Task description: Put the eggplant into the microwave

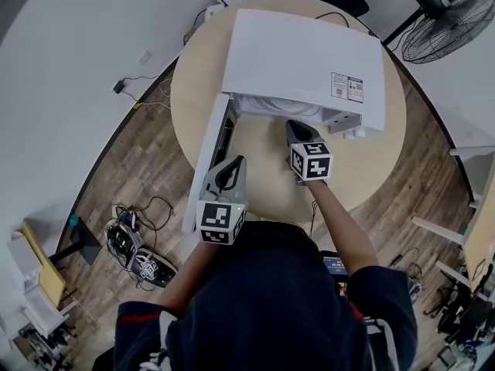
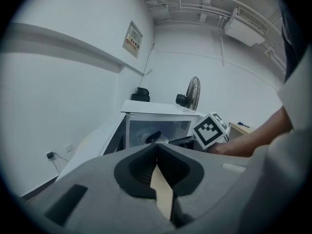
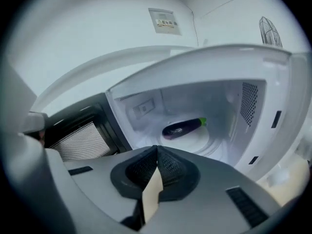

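Eggplant placement done. Nearest, left gripper and right gripper pinched together, empty (right one just outside the opening); beyond, door wide open, unshut; farthest in, resting on what looks like the microwave turntable

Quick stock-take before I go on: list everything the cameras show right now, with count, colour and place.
microwave: one, white, on the table, its door swung open to the person's left
eggplant: one, dark purple with green stem, lying on the turntable inside the microwave
table: one, round, light wood
fan: one, black, on the floor beyond the table, to the right
cable tangle: one heap, black, on the floor left of the table
left hand-held gripper: one, grey, jaws together, empty, beside the open door
right hand-held gripper: one, grey, jaws together, empty, facing the microwave opening
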{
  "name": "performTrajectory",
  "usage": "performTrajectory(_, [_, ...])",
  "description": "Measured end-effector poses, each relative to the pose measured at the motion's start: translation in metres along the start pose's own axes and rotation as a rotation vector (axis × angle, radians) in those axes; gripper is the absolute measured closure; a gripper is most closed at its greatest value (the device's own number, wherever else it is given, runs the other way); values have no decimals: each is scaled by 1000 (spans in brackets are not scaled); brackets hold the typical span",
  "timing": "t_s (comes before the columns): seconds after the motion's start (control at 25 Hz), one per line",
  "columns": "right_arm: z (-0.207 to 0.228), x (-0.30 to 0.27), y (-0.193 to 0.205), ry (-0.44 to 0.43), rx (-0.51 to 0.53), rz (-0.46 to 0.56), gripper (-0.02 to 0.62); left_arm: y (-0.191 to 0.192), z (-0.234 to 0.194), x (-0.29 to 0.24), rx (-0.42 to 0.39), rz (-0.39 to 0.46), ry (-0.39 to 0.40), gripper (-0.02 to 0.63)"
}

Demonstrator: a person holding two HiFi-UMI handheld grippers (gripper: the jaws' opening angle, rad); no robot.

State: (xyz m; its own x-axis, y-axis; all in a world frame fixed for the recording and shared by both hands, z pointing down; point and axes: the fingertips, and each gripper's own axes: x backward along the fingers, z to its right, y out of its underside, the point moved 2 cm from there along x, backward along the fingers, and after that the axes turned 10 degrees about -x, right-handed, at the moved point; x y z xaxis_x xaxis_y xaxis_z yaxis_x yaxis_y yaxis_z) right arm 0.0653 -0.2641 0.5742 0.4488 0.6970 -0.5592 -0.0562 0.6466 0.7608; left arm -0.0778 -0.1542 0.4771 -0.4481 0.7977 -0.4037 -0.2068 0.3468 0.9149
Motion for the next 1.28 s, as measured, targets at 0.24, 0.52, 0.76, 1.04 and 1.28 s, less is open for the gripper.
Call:
performTrajectory(0.24, [-26,49,-19,-61,29,46,584,-17,-4,1,-25,48,-4,589])
performTrajectory(0.52, [-47,104,-59,-96,37,175,584,-34,-3,-2,-32,85,4,589])
performTrajectory(0.76, [-54,139,-74,-92,32,259,584,-56,3,-5,-50,130,21,589])
performTrajectory(1.04, [-58,172,-91,-86,29,337,584,-76,7,-5,-68,170,29,589])
performTrajectory(1.28, [-61,194,-99,-78,43,394,584,-93,16,-2,-101,199,33,589])
